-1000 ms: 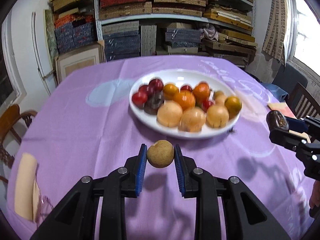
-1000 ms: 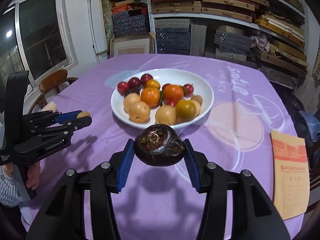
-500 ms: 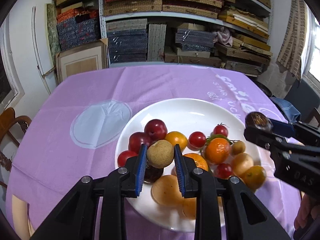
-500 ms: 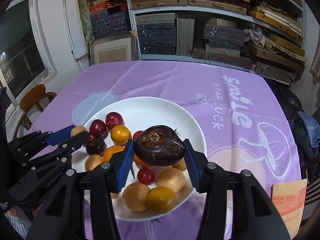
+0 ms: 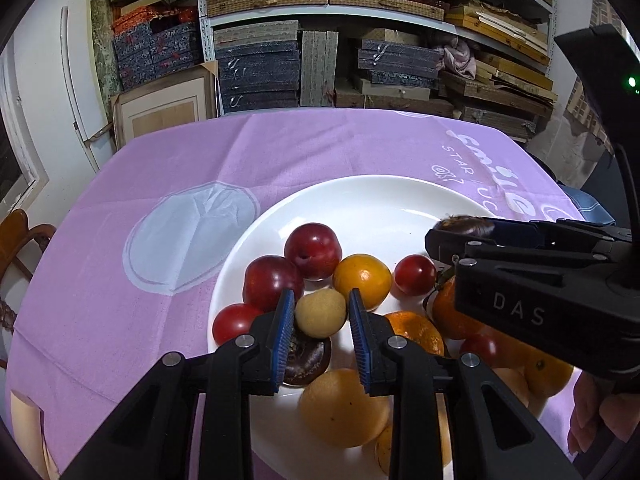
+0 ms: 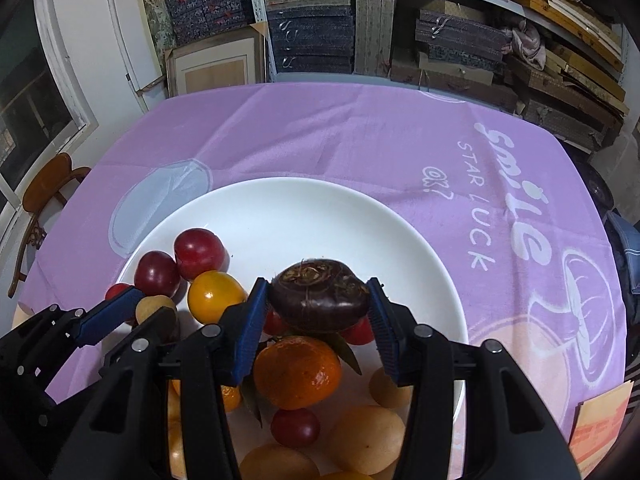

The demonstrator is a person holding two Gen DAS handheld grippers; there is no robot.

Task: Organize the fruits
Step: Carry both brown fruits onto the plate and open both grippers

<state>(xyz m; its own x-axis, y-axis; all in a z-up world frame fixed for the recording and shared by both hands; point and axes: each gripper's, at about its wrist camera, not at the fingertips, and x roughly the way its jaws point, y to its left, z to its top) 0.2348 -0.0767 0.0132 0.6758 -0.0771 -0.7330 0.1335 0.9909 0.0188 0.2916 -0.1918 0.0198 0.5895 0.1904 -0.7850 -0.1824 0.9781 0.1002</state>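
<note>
Left gripper: my pads are clamped on a small tan fruit, held above the plums at the plate's left.
Right gripper: I grip a dark brown fruit over the tangerine.
Plate: white, on the purple cloth; fruit crowds its near half, far half bare.

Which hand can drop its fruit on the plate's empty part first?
Probably the right: the right gripper holds its dark fruit nearest the white plate's bare part; the left gripper's tan fruit hangs over piled fruit.
</note>
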